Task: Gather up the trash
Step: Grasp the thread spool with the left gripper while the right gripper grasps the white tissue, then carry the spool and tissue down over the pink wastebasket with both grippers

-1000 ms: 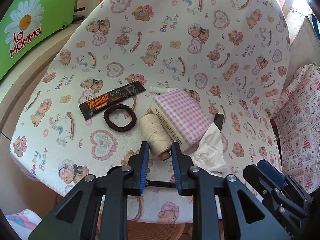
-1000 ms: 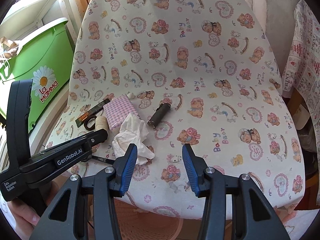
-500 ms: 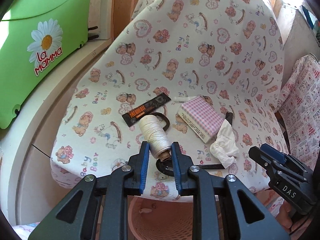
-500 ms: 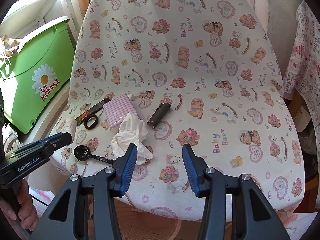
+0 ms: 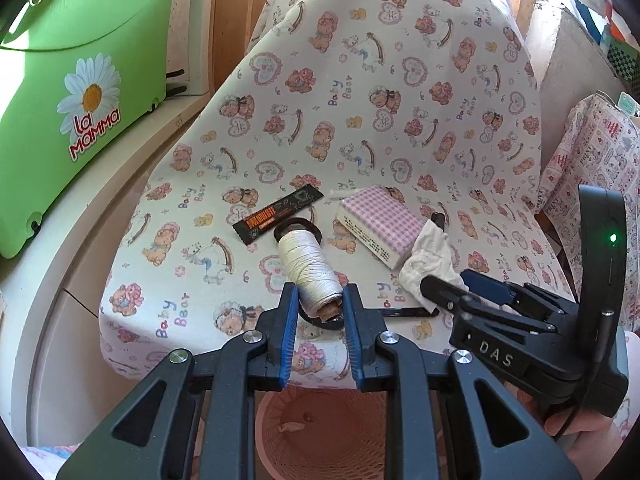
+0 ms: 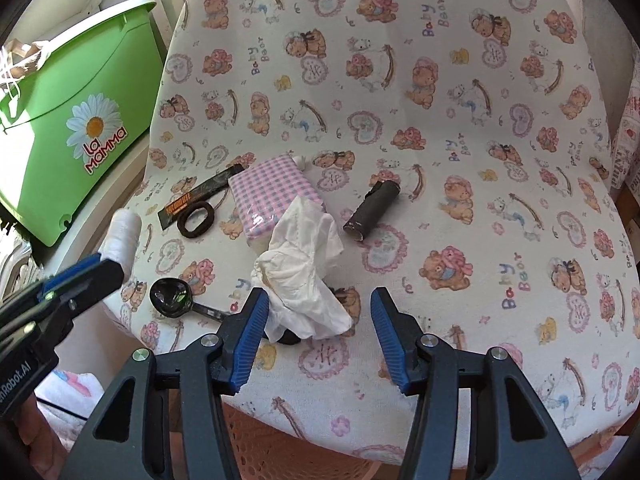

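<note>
With the blue pads of my left gripper (image 5: 319, 316) clamped on the thread spool (image 5: 308, 266), I've got it up off the seat and carried out past the front edge: a second ago that spool was lying on the chair cover beside the hair tie, now it hangs in the jaws with the pink mesh basket (image 5: 320, 432) showing right underneath. That lift has also uncovered a black spoon (image 6: 176, 300) near the seat's front edge. So one item reads as collected and close to the drop, I'd say; letting go over the basket looks like the next step for that hand.

My right gripper (image 6: 316, 334) has come down toward the crumpled white tissue (image 6: 304, 280). Its jaws stand about half wide, nothing pressed between them, and the left pad is just brushing the tissue's edge. That tissue is plainly the next piece of trash, draped partly over the pink checked packet (image 6: 272, 196).

Farther out on the bear-print chair cover (image 6: 460, 160) wait the dark cardboard tube (image 6: 372, 210), the black sachet (image 6: 200, 200) and the brown hair tie (image 6: 196, 219), all untouched. The green bin (image 6: 68, 120) sits off to the side, not in play.
</note>
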Action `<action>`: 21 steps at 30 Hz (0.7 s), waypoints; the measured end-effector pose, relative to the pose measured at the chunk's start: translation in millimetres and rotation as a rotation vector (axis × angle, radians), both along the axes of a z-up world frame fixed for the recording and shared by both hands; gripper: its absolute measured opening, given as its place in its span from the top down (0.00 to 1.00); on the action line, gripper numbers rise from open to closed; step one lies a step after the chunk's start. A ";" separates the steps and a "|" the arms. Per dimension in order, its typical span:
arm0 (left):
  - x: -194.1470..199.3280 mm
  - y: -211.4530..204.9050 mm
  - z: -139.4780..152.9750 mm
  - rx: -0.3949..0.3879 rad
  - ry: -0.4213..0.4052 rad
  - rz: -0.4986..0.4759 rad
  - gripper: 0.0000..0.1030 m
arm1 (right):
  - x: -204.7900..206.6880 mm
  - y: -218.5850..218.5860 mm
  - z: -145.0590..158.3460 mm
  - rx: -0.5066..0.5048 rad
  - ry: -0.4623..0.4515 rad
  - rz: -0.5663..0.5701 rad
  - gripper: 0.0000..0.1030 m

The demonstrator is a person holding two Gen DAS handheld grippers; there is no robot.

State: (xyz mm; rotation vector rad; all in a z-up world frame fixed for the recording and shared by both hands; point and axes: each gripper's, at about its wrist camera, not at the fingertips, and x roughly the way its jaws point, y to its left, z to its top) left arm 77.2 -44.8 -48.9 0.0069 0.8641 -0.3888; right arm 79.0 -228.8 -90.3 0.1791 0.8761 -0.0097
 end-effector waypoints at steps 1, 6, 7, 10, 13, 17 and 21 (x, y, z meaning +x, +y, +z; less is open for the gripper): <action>-2.6 -0.4 0.0 0.001 -0.002 -0.003 0.80 | -1.0 1.3 0.5 -0.010 -0.017 -0.004 0.62; -11.8 -1.9 8.3 -0.031 -0.021 -0.028 0.80 | -9.7 -3.6 7.2 0.019 -0.076 -0.014 0.98; -13.6 -2.5 10.9 -0.030 -0.032 -0.032 0.80 | -12.7 -6.6 10.2 0.037 -0.088 -0.022 0.98; -18.0 -2.6 18.8 -0.016 -0.071 -0.037 0.80 | -21.2 -16.7 20.1 0.104 -0.114 -0.024 0.98; -20.4 2.4 21.4 -0.044 -0.061 -0.036 0.80 | -32.3 -22.3 34.0 0.126 -0.150 -0.020 0.98; -32.7 4.8 23.1 -0.061 -0.062 -0.071 0.80 | -52.3 -23.4 52.2 0.128 -0.198 0.006 0.98; -50.1 1.8 29.3 -0.059 -0.080 -0.109 0.80 | -73.6 -17.0 62.5 0.123 -0.219 0.061 0.98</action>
